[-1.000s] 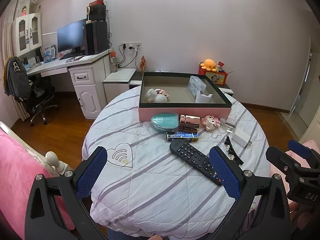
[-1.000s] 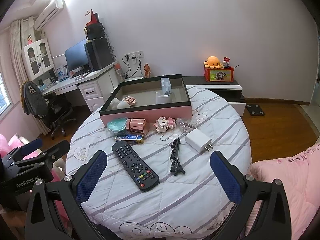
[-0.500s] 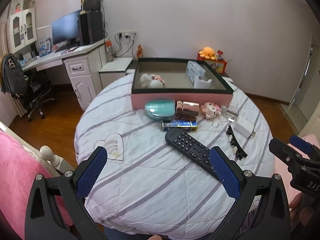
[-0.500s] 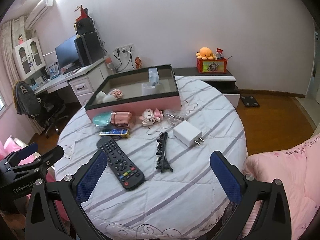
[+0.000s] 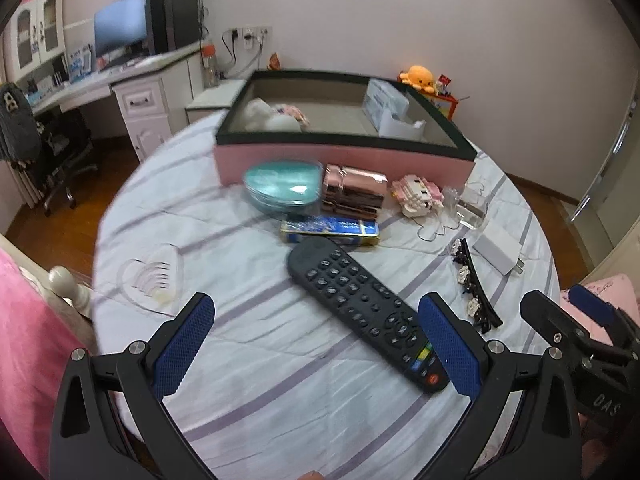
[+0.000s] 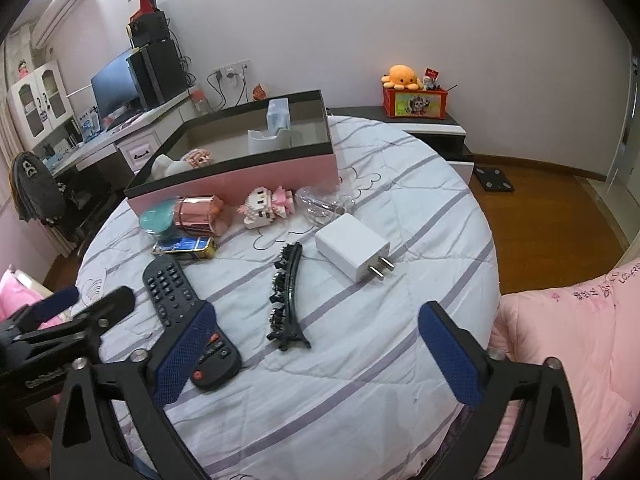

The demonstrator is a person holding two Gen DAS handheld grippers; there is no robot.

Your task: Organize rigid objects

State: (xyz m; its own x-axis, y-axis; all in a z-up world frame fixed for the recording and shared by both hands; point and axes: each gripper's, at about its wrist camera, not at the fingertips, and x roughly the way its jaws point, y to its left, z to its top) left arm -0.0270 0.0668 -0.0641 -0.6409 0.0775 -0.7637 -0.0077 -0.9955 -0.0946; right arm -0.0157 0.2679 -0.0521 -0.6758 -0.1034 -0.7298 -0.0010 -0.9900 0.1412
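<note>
A pink box with a dark rim (image 5: 344,158) (image 6: 240,184) stands at the back of the round table and holds a few items. In front of it lie a teal case (image 5: 282,186), a rose-gold case (image 5: 354,194), a blue tin (image 5: 330,232), a pink block toy (image 5: 416,198), a black remote (image 5: 364,308) (image 6: 176,296), a black hair clip (image 6: 286,292) and a white charger (image 6: 352,246). My left gripper (image 5: 316,348) is open and empty, low over the remote's near end. My right gripper (image 6: 316,354) is open and empty, near the hair clip.
The table has a white striped cloth (image 6: 360,360). Pink bedding (image 6: 580,344) lies at the right and a pink bed edge (image 5: 24,320) at the left. A desk with a monitor (image 5: 120,36) and a low cabinet with an orange plush (image 6: 402,76) stand by the far wall.
Both grippers have moved forward and down toward the table. The remote now sits between the left gripper's fingers in view. Nothing on the table has moved.
</note>
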